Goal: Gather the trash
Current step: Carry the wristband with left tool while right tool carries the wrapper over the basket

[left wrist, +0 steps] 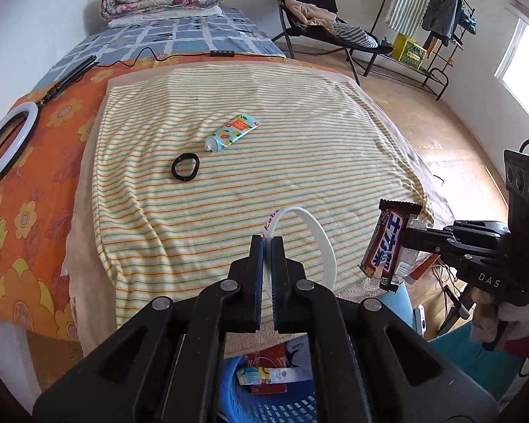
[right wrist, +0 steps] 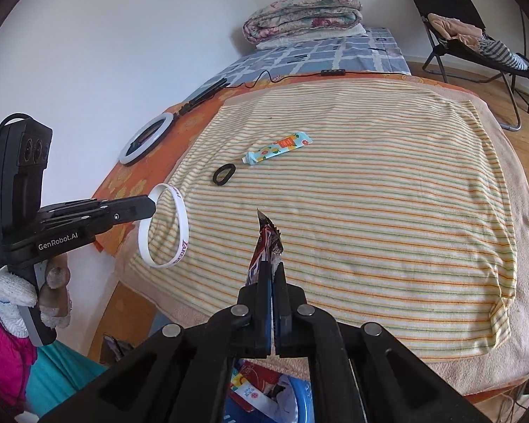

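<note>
The left hand-held gripper is clamped on a white silicone wristband, and the right hand-held gripper is pinched tight on a chocolate bar wrapper, both held up over the near edge of the striped cloth on the worktop. The blue basket sits right below, already holding a red packet and some other wrappers, so I'd guess the step is the drop. Tip: get each piece squarely over the basket mouth before letting go, since the wristband is springy and could bounce off the rim, and the wrapper is light enough to flutter aside. Still left on the cloth: a fruit-print tube and a black hair tie, lying near each other but apart. Readable stuff: the band says "Kobe" in one view and what looks like "Lakers" in the other, the wrapper has Chinese characters, and the gripper bodies read "GenRobot.AI" and "DAS".
</note>
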Demonstrator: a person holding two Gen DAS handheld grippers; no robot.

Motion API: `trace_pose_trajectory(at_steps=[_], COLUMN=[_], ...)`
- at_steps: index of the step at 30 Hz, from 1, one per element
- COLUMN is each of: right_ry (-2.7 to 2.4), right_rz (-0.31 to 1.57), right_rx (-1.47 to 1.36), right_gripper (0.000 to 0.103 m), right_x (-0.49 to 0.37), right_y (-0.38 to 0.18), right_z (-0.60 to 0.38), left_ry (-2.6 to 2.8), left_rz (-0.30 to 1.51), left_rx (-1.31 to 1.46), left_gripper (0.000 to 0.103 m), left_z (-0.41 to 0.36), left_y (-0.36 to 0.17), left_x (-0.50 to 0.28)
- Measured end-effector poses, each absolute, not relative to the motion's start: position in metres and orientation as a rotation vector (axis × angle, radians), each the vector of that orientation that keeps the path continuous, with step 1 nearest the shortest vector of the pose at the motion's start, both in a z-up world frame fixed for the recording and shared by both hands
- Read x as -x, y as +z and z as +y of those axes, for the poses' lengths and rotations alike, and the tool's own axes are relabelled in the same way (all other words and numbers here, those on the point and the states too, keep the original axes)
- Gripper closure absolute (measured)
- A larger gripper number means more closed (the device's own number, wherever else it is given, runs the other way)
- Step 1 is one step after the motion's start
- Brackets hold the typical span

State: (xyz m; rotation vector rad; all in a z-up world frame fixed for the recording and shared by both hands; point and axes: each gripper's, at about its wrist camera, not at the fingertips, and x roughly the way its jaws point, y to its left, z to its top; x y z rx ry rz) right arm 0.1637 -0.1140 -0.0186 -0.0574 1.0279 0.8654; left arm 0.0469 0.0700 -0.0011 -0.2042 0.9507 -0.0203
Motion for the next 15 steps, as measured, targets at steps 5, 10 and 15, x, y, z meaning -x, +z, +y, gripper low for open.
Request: trace_pose_trajectory(at_steps=[5,10,15], right_ry=[0.894,0.914,0.928], right_rz=[1.054,1.086,1.115], right_rx=[0.070,0.077,0.097], right_gripper=[0.103,0.103,0.103], right_x=[-0.133,-0.106,-0.086], right_y=[-0.022,-0.030,-0.041], right_z=[-0.130,-0.143,-0.147], left_ry=[-0.029,-0.030,-0.043], left_rz=[0.966,0.995,1.020], left_rx=[0.185,0.154,0.151], left_gripper=[0.101,0.101,0.101], left_z=[0.053,0.035,0.025], left_y=[-0.010,-0.024,-0.039], left_x=[-0.015,0.009,0.025])
